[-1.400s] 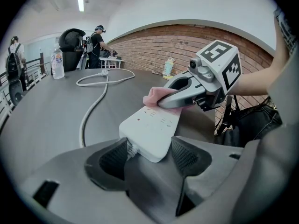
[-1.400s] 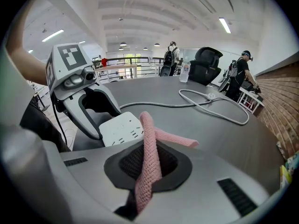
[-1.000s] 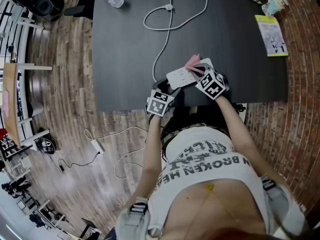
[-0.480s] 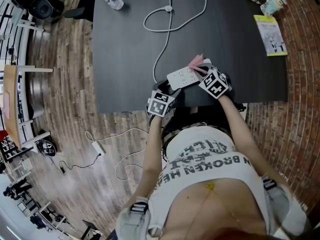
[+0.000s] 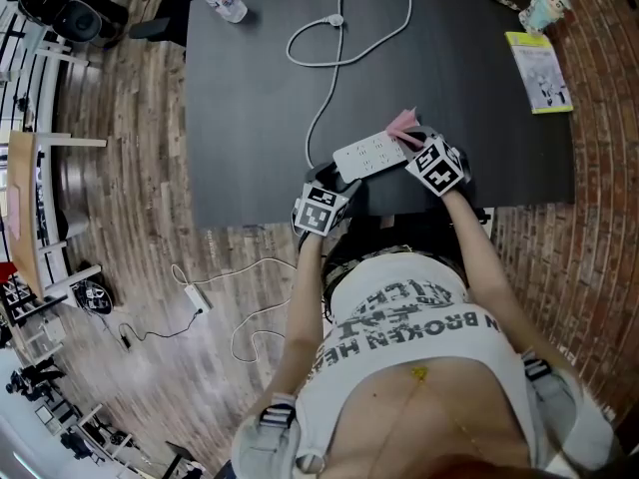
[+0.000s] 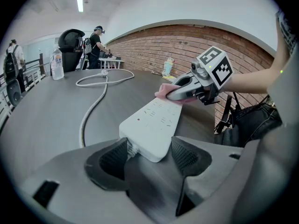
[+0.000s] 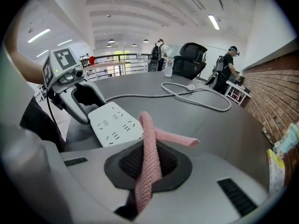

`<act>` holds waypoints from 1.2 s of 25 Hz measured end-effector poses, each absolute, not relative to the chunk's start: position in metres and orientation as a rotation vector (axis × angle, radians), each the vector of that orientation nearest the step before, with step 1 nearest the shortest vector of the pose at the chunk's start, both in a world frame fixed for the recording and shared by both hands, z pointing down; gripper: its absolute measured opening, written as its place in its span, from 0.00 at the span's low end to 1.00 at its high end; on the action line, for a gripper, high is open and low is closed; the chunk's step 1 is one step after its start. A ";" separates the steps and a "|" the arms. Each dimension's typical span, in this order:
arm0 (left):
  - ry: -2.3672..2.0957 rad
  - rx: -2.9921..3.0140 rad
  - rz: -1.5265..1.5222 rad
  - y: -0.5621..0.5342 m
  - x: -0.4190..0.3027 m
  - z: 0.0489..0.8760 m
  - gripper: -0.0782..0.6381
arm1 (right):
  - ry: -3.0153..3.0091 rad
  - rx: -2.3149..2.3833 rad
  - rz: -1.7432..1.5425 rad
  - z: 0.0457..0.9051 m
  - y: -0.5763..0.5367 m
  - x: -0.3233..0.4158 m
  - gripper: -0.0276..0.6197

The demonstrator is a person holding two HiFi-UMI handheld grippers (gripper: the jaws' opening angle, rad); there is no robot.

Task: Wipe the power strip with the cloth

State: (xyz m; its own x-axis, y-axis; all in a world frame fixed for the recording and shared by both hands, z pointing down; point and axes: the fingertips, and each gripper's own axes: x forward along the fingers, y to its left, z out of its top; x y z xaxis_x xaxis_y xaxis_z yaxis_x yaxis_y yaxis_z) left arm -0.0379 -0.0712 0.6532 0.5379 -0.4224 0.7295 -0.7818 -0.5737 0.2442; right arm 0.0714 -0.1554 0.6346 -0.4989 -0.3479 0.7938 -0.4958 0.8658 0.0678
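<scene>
The left hand-held gripper [image 6: 148,157] clamps the near end of the flat white plastic power strip [image 6: 154,125] on the dark matte worktop [image 6: 42,120]. The right hand-held gripper [image 7: 148,166] pinches a pink knitted cloth [image 7: 148,134] at the strip's far end.

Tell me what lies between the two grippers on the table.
The power strip spans that stretch: the left gripper clamps its cord end, and the right gripper holds the pink cloth at its far end. The head view shows it.

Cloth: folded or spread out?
Folded: the cloth stands as a narrow pink strip pinched in the right gripper's shut jaws, tip bent over.
</scene>
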 end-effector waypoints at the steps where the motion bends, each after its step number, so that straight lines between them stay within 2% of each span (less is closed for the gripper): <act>1: -0.970 2.219 0.842 -0.071 -0.038 0.654 0.50 | -2.140 0.620 0.218 0.635 -0.156 0.075 0.07; 25: -0.975 2.223 0.837 -0.070 -0.036 0.656 0.50 | -2.111 0.828 0.333 0.638 -0.171 0.131 0.07; 30: -0.919 2.294 0.980 -0.064 -0.035 0.673 0.50 | -2.118 0.824 0.325 0.638 -0.172 0.131 0.07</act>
